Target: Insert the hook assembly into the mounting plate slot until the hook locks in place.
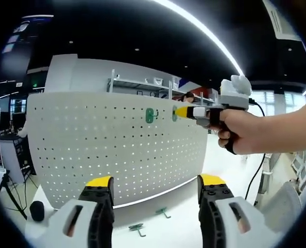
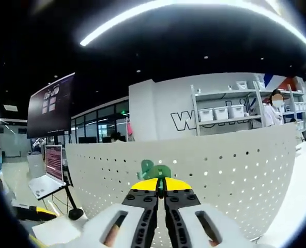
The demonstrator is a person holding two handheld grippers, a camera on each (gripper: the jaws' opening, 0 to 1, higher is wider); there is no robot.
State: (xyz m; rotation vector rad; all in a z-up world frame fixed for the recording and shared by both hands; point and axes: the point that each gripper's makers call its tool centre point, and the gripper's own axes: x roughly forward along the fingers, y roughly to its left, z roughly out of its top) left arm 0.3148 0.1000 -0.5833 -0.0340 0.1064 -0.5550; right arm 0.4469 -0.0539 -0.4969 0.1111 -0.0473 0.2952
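Hidden and cut-off parts at the pegboard

In the right gripper view, the right gripper's (image 2: 161,185) closed yellow tips covered most of the green hook (image 2: 154,169), so its seating in the pegboard (image 2: 235,170) could not be told. In the left gripper view, the second green hook (image 1: 174,113) was partly hidden behind that gripper's tip, and the two hooks on the worktop (image 1: 184,227) were too small to make out.

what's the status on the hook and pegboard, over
Left gripper open, idle. Right gripper shut on green hook at the pegboard. One hook already hung; two spares on table. Nothing in the way.
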